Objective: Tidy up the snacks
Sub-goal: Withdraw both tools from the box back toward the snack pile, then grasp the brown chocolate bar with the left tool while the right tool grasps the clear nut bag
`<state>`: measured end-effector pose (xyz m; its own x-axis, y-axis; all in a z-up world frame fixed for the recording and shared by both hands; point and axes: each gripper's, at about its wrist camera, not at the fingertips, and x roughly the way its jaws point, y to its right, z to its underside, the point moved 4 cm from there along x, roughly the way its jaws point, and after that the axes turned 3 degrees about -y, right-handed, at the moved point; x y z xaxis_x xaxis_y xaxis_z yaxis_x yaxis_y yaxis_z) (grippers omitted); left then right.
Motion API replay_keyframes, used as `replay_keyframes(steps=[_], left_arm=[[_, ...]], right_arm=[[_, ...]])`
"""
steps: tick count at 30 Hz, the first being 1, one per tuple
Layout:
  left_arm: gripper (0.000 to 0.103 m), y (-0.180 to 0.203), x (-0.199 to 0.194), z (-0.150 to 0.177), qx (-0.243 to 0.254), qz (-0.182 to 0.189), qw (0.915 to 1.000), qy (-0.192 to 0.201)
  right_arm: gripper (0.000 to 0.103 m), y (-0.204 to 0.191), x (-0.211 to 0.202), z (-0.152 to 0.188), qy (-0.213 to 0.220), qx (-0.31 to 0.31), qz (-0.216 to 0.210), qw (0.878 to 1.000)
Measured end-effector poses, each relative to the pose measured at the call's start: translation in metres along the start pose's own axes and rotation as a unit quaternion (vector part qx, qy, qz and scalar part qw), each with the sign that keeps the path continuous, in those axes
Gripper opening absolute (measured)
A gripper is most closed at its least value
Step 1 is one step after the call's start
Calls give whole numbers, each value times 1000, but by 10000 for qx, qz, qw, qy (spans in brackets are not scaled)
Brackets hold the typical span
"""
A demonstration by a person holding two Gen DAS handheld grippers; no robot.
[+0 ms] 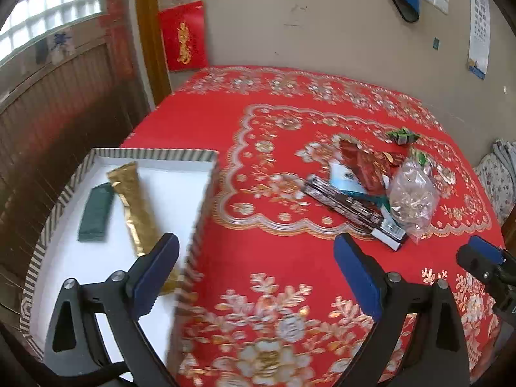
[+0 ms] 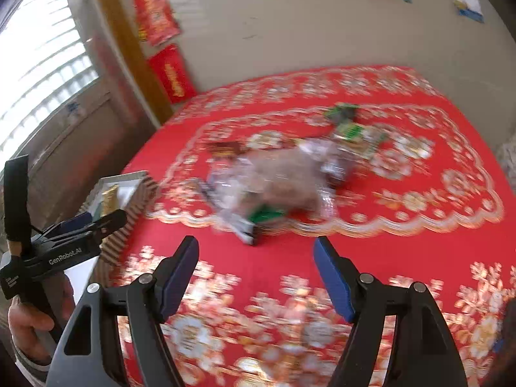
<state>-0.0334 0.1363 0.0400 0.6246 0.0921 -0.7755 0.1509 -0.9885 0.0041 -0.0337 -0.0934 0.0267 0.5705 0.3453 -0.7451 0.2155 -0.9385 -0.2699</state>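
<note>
A striped-rim white box [image 1: 206, 193] sits at the table's left edge, holding a gold packet [image 1: 135, 206] and a dark green packet [image 1: 95, 211]. My left gripper [image 1: 256, 245] hangs open and empty, straddling the box's right wall. A pile of snacks lies mid-table: a clear bag [image 1: 412, 198], a dark patterned bar [image 1: 342, 204], red packets [image 1: 364, 164], a green candy [image 1: 403, 136]. My right gripper [image 2: 256, 251] is open and empty, short of the blurred clear bag [image 2: 277, 180]. The left gripper [image 2: 71, 235] shows at the right wrist view's left, by the box [image 2: 142, 193].
A red floral cloth [image 1: 274, 267] covers the table, which stands against a beige wall with red paper decorations [image 1: 183, 42]. A window and wooden panelling are on the left. A hand [image 2: 25, 322] holds the left tool. A floral cushion [image 1: 496, 177] lies off the right edge.
</note>
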Motion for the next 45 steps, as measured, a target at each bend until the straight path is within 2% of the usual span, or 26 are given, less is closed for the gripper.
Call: replay_keyframes(steps=[6,9,12,16,21,25,28,31,33,35,38,41,45], left_arm=[[97,23,28,-5,-13,-264,9994,-203],[97,30,43,-10,-149,-220,9991,-336],[97,41,60,-17,-111,-421,9980,-454],[97,56,80,-24,-138,-322,9971,-669],[97,67,97,-28,12,-450,9955,-836],[97,61,92,-19,584,-620,9932,-791],[97,39,79,-17,584,-774,9923,-777],[97,31,71,-14,507,-581,9938,-795],[97,32,66,-14,270,-250,9963,-783],[97,40,66,-15,227,-96,9964,-807],[97,60,68,-18,699,21,9949,-729],[97,75,77,-16,1278,49,9886,-789],[97,78,90,-24,1487,165,9856,-793]], right_arm=[[74,21,-4,0,24,217,-83,9997],[74,26,-5,3,17,244,-160,9996],[74,32,-5,6,-14,259,-198,9995],[74,34,-6,8,-45,273,-241,9993],[74,41,-7,9,-43,382,-260,9989],[74,44,-6,9,-87,443,-273,9986],[74,43,-3,9,-121,479,-350,9982],[74,38,-2,9,-160,422,-424,9981],[74,36,-3,9,-145,374,-415,9983],[74,35,-3,10,-143,372,-419,9983],[74,38,-3,11,-163,433,-420,9980],[74,44,-4,11,-134,531,-427,9976],[74,47,-4,11,-135,580,-427,9973]])
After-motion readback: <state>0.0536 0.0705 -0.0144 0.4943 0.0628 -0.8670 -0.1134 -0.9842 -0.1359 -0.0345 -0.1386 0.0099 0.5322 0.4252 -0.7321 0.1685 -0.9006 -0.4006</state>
